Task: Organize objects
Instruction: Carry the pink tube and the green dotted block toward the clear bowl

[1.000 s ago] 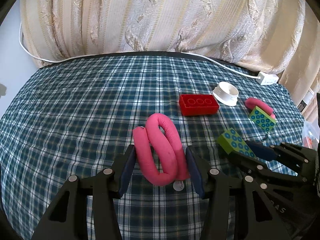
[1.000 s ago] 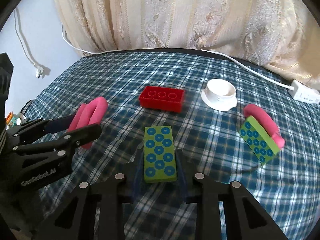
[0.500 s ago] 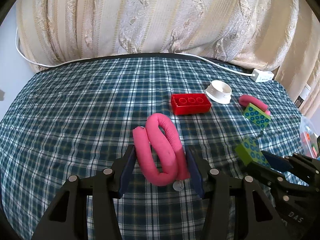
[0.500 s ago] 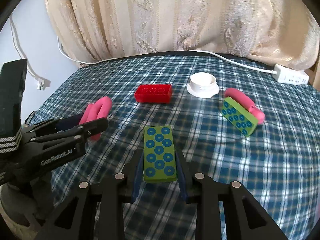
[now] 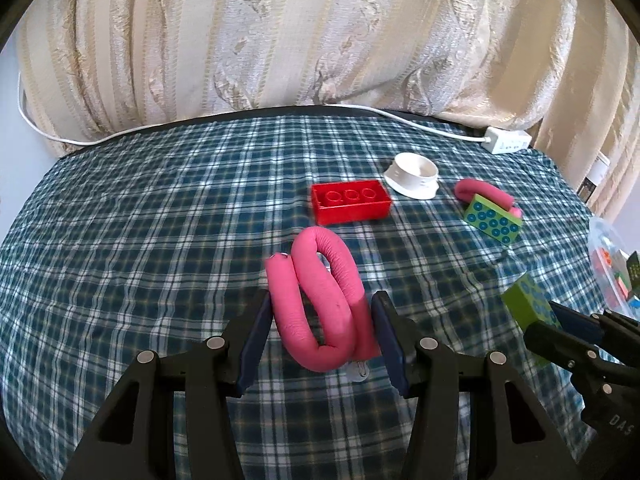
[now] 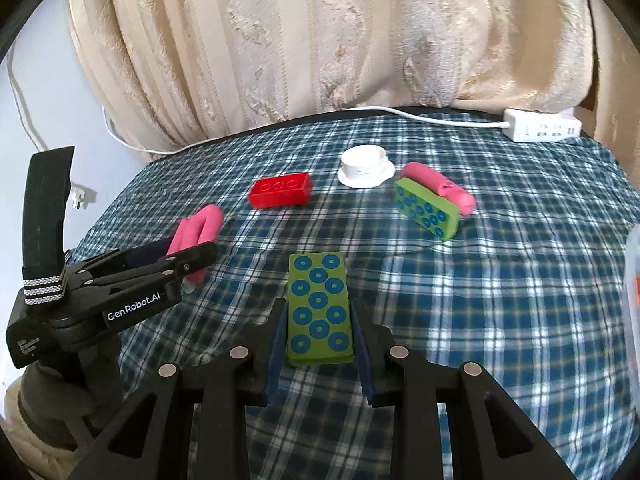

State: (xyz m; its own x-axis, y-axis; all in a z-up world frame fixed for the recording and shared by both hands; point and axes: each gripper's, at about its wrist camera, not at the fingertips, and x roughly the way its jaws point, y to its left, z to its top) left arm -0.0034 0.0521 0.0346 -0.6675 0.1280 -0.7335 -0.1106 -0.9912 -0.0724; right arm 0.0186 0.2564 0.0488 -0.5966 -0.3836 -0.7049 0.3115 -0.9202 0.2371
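The left gripper (image 5: 320,336) is clenched on a pink tube (image 5: 316,300); the tube is bent into loops, and the pads squeeze it from both sides, so it stays folded and does not spring open; it looks lifted off the cloth (image 5: 160,240), but I cannot tell for sure.

The right gripper (image 6: 318,344) is clenched on a green block (image 6: 319,308); the pads press its two long sides, and the blue dots face up; this grip looks firm, because the sides are flat and hard; the block sticks out forward, past the pads.

On the cloth sit the other things; a red block (image 6: 280,191) lies near the middle with its open side up; a white cup (image 6: 366,166) stands just behind it to the right; a second green block (image 6: 426,208) leans against a second pink tube (image 6: 440,184), and they touch.

I think like goes with like; the held green block may go by the other green one, and the held tube by the other tube; that is only my guess.

A clear tub (image 5: 612,268) with small coloured bits shows at the right edge; it may be where things go, but I cannot tell; a white power strip (image 6: 542,124) lies at the back by the curtain (image 6: 320,40).
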